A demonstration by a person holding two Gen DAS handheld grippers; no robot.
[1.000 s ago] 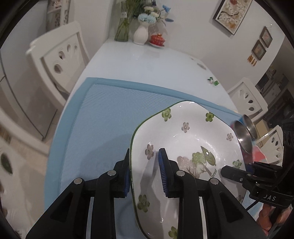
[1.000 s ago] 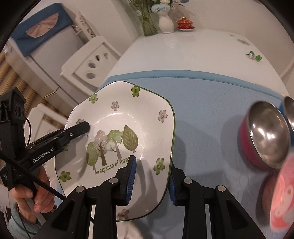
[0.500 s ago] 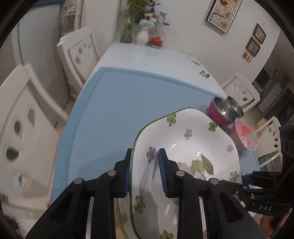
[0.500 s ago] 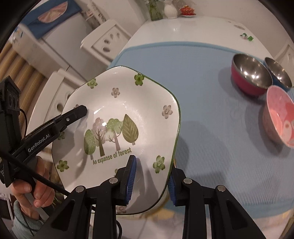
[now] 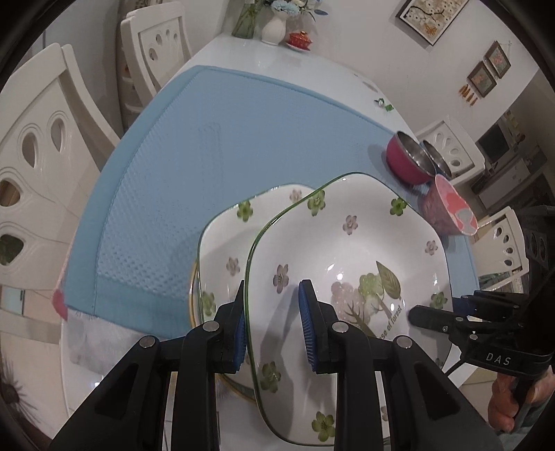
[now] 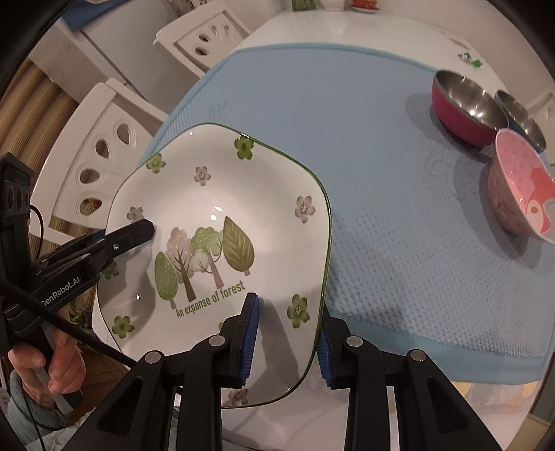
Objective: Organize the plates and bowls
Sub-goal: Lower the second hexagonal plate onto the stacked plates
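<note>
Both grippers hold one white plate (image 5: 350,263) with green flowers and a forest print, lifted above the table's near edge. My left gripper (image 5: 274,322) is shut on its left rim. My right gripper (image 6: 288,333) is shut on its right rim, where the plate (image 6: 215,222) fills the left of the view. A second matching plate (image 5: 229,243) lies underneath on the blue mat (image 5: 222,138). At the right stand a red steel bowl (image 6: 464,104), a blue steel bowl (image 6: 520,114) and a pink bowl (image 6: 520,187).
White chairs (image 5: 41,145) stand along the table's left side and another (image 5: 447,145) at the right. A vase (image 5: 274,27) and a small red pot (image 5: 300,38) stand at the far end. A small green candy (image 5: 383,104) lies on the white table.
Both grippers have drawn the held plate back toward the near edge and higher. The second plate under it has come into the left wrist view, and the bowls now sit farther off.
</note>
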